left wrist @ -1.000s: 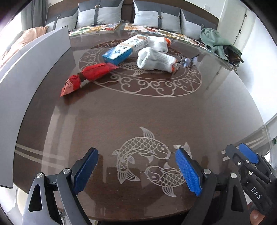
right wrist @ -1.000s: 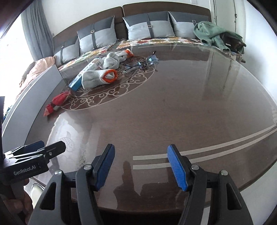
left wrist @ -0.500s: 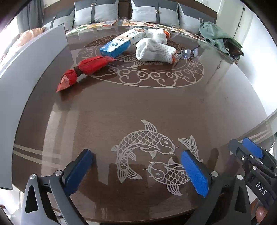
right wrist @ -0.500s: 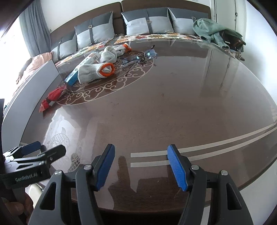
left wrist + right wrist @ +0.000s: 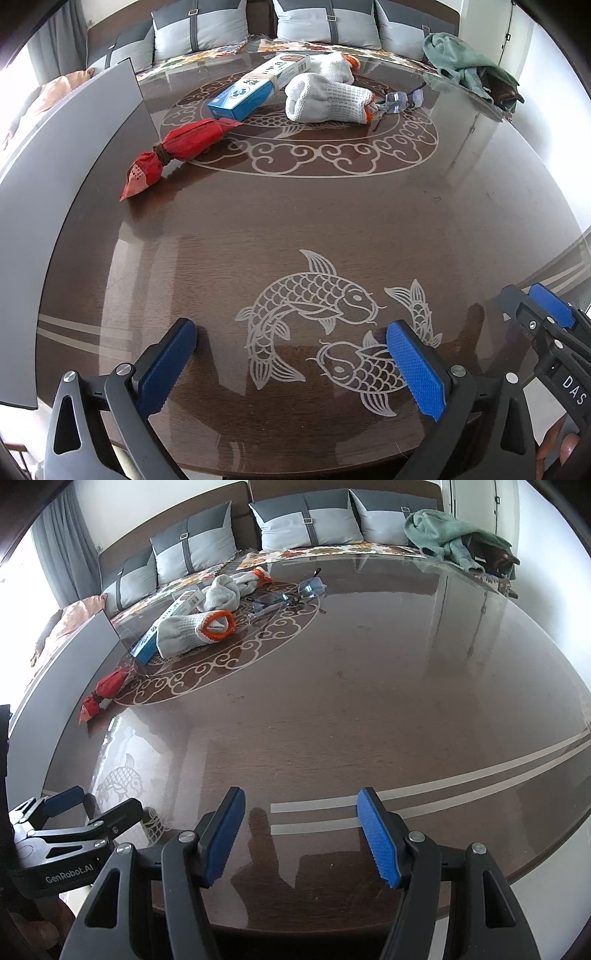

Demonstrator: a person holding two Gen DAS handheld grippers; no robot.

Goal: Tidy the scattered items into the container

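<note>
Several items lie scattered on the far part of the dark glossy table (image 5: 295, 221): a red twisted packet (image 5: 177, 155), a blue and white box (image 5: 255, 86), two white gloves with orange cuffs (image 5: 325, 98), and clear safety glasses (image 5: 400, 99). The grey container wall (image 5: 62, 177) stands along the table's left side. My left gripper (image 5: 291, 354) hovers open over the fish pattern near the front edge, holding nothing. My right gripper (image 5: 299, 834) is open and empty over the pale stripes, well away from the packet (image 5: 105, 690), gloves (image 5: 195, 631) and glasses (image 5: 288, 594).
A couch with grey cushions (image 5: 325, 22) runs behind the table. A green cloth (image 5: 461, 62) is heaped at the far right corner. Each gripper shows in the other's view, the right gripper (image 5: 546, 321) at one edge and the left gripper (image 5: 74, 812) at the other.
Both grippers have shifted only slightly over the table's near edge. The left jaws stand a little wider apart. No item has moved.
</note>
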